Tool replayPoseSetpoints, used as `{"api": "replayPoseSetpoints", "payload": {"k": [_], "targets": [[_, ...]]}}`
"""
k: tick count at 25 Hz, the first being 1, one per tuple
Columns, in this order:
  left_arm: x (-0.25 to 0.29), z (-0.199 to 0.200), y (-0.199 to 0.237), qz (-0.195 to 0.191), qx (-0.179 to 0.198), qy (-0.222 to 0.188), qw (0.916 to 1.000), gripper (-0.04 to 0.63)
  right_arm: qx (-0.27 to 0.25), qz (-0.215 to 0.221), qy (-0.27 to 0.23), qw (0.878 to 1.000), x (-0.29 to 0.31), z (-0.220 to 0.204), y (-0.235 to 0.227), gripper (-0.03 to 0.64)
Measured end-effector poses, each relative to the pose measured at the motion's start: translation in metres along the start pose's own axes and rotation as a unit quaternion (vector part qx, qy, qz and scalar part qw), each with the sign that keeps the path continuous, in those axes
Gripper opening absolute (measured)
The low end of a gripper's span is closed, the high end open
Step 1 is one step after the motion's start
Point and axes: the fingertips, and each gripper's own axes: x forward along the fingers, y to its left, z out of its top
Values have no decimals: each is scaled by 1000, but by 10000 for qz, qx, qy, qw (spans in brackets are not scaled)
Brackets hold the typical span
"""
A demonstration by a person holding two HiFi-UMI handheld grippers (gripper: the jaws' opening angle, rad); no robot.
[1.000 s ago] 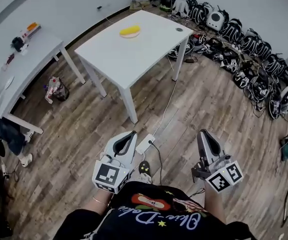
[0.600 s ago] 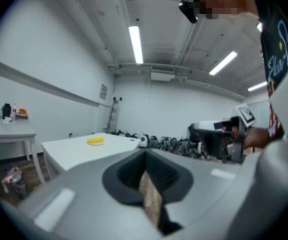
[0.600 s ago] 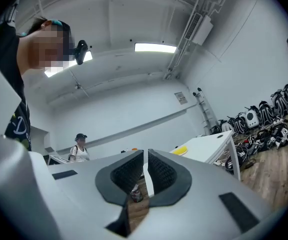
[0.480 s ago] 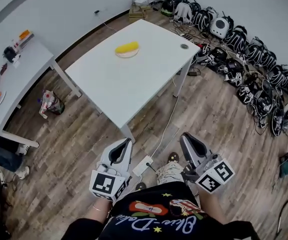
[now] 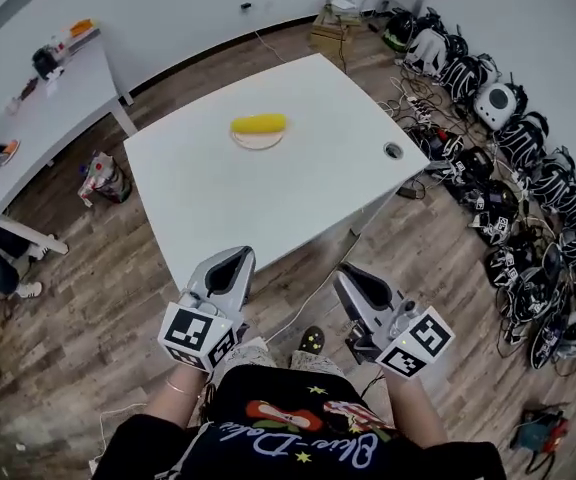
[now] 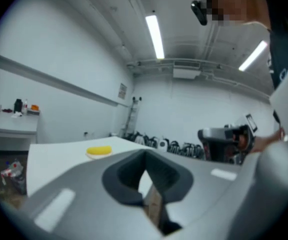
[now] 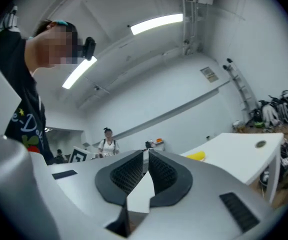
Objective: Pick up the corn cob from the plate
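White table (image 5: 298, 193) w/ corn cob (image 5: 259, 124) on plate (image 5: 257, 143), wood floor (image 5: 88, 308), left tongs (image 5: 239, 255) & right tongs (image 5: 344, 271) pressed together

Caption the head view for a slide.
Left tool and right tool, both shut, face a corn cob on its plate.

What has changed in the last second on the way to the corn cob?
The person has walked closer to the white table, so it now lies just ahead of the left gripper and right gripper, which came along with them. Nothing was gripped or released. Both grippers remain shut and empty, and the corn cob still lies on its plate.
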Motion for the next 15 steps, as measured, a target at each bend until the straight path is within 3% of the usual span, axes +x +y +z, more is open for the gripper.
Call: {"api": "replayPoseSetpoints", "payload": {"k": [2, 6, 11, 13, 15], "targets": [[30, 12, -2, 27, 62, -122, 9999, -2, -265, 412, 122, 9987, 15, 8, -18, 18], [67, 28, 6, 163, 294, -176, 9993, -2, -355, 689, 339, 9964, 55, 17, -56, 18], [105, 30, 57, 333, 358, -170, 9987, -2, -845, 1315, 764, 9847, 133, 14, -78, 20], [126, 33, 78, 406, 449, -219, 9979, -2, -930, 1558, 944, 9789, 165, 15, -94, 56], [151, 35, 98, 435, 404, -225, 9980, -2, -1005, 1627, 1159, 9747, 199, 17, -122, 134]]}}
